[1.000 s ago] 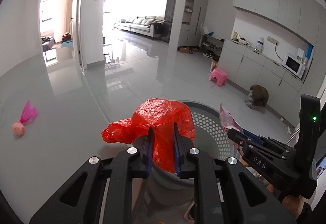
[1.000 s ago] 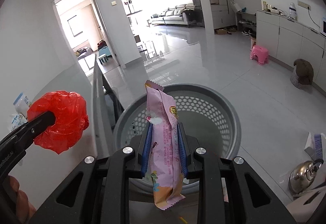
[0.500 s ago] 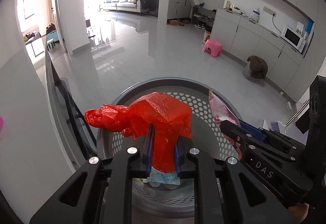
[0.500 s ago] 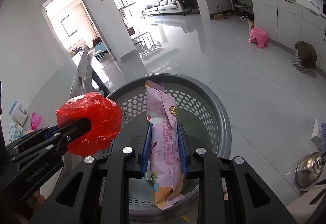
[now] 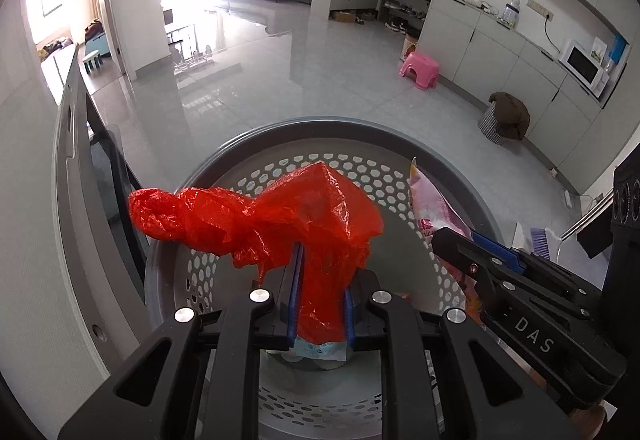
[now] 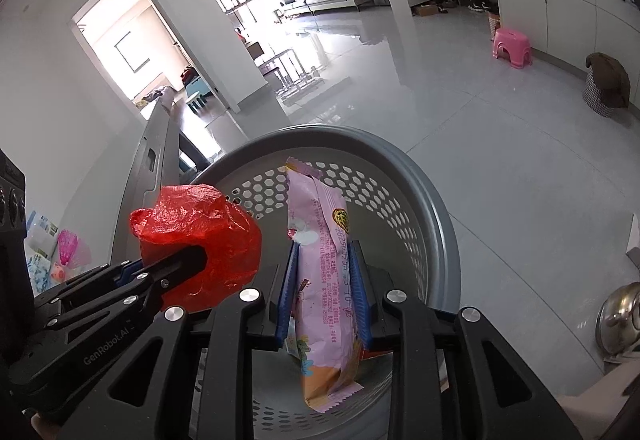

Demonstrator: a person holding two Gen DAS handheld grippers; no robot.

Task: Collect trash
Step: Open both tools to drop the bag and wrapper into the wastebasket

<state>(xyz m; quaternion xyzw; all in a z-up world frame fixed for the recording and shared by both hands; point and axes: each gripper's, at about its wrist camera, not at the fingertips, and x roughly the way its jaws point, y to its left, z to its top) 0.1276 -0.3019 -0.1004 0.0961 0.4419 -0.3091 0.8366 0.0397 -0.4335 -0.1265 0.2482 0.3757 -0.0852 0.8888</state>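
Observation:
A grey perforated trash basket [image 5: 332, 130] stands on the floor right below both grippers; it also shows in the right wrist view [image 6: 424, 176]. My left gripper [image 5: 320, 292] is shut on a crumpled red plastic bag [image 5: 280, 220] and holds it over the basket's opening. My right gripper [image 6: 323, 280] is shut on a pink snack wrapper [image 6: 324, 260], also over the basket. The red bag [image 6: 200, 236] and the left gripper show at the left of the right wrist view; the wrapper [image 5: 432, 208] shows at the right of the left wrist view. Some trash lies at the basket's bottom.
A table edge [image 5: 76, 200] runs along the basket's left side, with packets and a pink toy [image 6: 68, 252] on it. A pink stool [image 5: 420, 70], a covered basket [image 5: 504, 116] and white cabinets stand to the right. A metal kettle [image 6: 620, 316] sits at the right.
Both grippers moved forward and down from beside the table to over the basket's opening, each still holding its item. The red bag and the wrapper now hang inside the rim.

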